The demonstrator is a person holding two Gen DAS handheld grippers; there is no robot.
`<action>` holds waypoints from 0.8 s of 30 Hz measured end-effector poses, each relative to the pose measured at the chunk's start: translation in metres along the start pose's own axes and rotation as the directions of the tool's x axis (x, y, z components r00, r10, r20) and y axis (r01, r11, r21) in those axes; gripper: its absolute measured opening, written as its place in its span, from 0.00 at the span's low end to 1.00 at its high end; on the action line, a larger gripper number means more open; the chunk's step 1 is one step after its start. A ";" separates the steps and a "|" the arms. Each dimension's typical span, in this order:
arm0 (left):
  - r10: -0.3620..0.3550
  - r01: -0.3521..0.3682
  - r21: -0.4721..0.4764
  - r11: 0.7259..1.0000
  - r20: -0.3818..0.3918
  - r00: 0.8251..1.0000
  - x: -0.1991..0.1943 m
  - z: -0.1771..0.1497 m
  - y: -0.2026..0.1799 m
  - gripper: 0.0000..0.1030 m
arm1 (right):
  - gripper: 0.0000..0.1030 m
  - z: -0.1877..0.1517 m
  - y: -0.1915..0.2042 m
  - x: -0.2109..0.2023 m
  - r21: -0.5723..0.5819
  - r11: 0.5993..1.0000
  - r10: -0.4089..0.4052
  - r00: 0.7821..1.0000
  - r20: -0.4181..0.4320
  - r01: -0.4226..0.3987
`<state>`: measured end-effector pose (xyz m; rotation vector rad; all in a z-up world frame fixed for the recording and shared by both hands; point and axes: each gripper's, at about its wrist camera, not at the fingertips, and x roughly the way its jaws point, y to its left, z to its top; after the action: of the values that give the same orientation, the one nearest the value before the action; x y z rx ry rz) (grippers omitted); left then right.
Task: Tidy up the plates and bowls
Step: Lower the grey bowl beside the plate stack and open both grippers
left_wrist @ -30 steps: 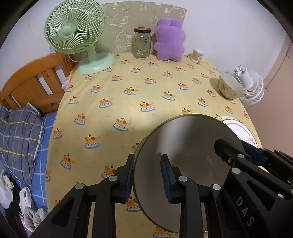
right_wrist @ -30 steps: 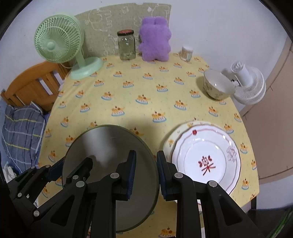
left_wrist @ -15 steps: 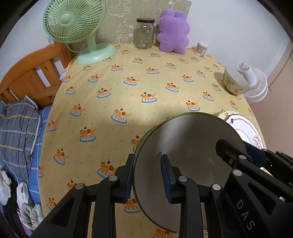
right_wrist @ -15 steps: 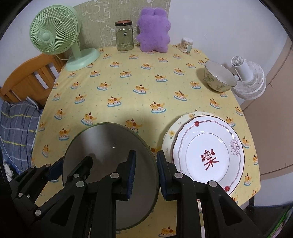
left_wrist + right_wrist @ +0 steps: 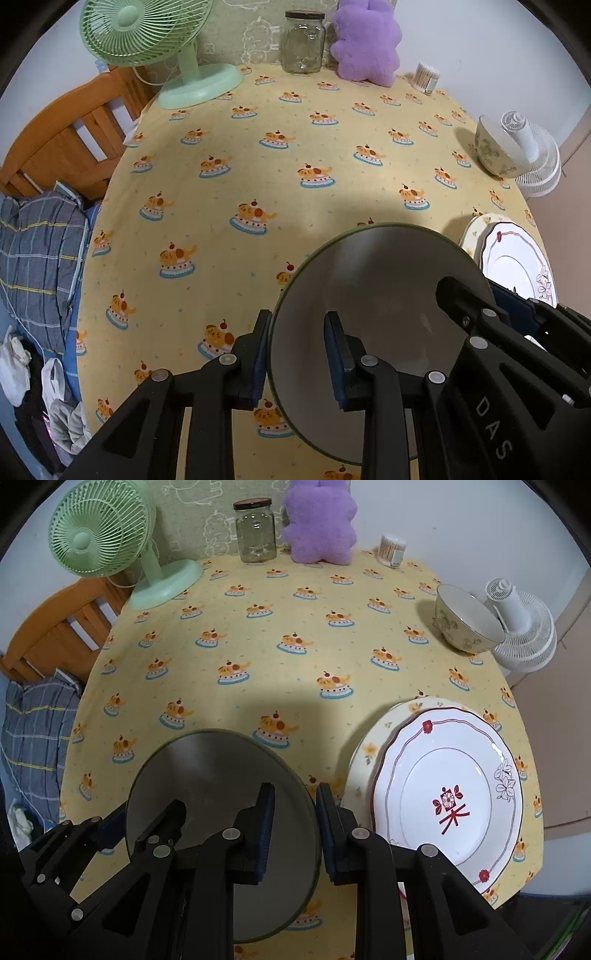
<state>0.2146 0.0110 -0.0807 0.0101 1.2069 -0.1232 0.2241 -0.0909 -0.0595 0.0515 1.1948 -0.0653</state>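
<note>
A grey plate with a dark green rim (image 5: 373,295) is held above the yellow tablecloth by both grippers. My left gripper (image 5: 297,363) is shut on its left rim. My right gripper (image 5: 293,829) is shut on its right rim; the plate also shows in the right wrist view (image 5: 218,779). To the right a white plate with a red flower motif (image 5: 450,786) lies stacked on a cream floral plate (image 5: 373,746). A floral bowl (image 5: 463,620) stands at the table's far right edge.
At the back of the table stand a green fan (image 5: 110,542), a glass jar (image 5: 256,530), a purple plush toy (image 5: 319,520) and a cotton swab tub (image 5: 393,550). A white fan (image 5: 524,627) stands off the right edge. A wooden chair (image 5: 70,133) is at left.
Both grippers, with the grey plate held between them, have moved forward and lower over the table. The grips have not changed.
</note>
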 end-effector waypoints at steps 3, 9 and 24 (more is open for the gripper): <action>0.010 -0.010 0.009 1.000 0.006 1.000 0.001 0.002 -0.003 0.25 | 0.26 0.001 -0.005 0.003 0.014 1.000 0.012 1.000 0.000 -0.012; -0.020 0.019 -0.017 1.000 -0.020 1.000 0.003 0.003 0.000 0.34 | 0.26 0.002 -0.005 0.005 0.031 0.999 0.020 1.000 0.006 -0.020; -0.107 0.103 0.062 0.993 0.064 0.992 -0.039 -0.003 -0.004 0.88 | 0.79 -0.009 -0.009 -0.034 0.048 0.998 0.038 0.996 0.079 -0.042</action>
<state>0.1976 0.0108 -0.0456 -0.0066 1.1361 -0.2494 0.2031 -0.0988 -0.0315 0.1155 1.1139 -0.0614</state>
